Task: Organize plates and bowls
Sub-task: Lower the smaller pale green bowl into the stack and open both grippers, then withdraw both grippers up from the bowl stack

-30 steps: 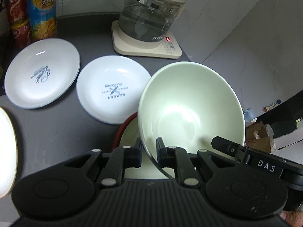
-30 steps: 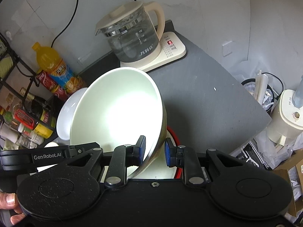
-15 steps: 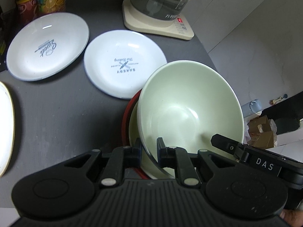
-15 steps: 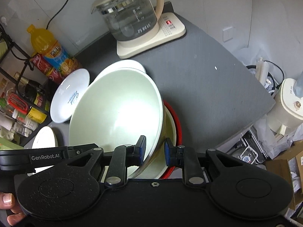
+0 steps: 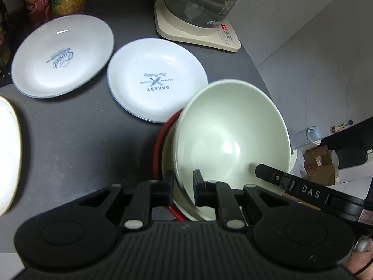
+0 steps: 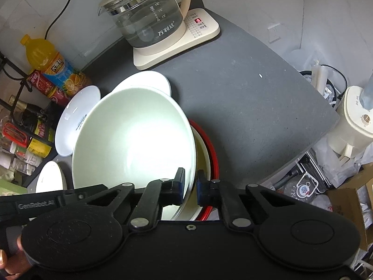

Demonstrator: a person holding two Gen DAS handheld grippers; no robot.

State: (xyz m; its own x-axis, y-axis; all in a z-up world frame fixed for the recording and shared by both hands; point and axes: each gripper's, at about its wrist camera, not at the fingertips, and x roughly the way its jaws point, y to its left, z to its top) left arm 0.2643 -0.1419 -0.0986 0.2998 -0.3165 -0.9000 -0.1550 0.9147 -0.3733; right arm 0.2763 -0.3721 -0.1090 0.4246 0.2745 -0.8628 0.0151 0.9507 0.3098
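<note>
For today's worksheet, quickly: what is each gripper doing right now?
Left gripper: shut on the pale green bowl.
Right gripper: jaws just closed further, shut on the same bowl's rim.

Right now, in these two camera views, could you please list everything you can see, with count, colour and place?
pale green bowl: one, tilted, its rim gripped on two sides, above the red-rimmed bowl
red-rimmed bowl: one, cream inside, on the counter under the green bowl
white printed plates: two, "BAKERY" mid-counter, "Sweet" beside it
gold-edged white plate: one, only partly in view at the counter edge
glass kettle: one, clear with cream handle, on a cream base at the back
orange drink bottle: one, by the wall
red can: one, beside the bottle
counter: dark grey
left gripper: black, jaws shut on the bowl rim
right gripper: black, jaws shut on the opposite rim
</note>
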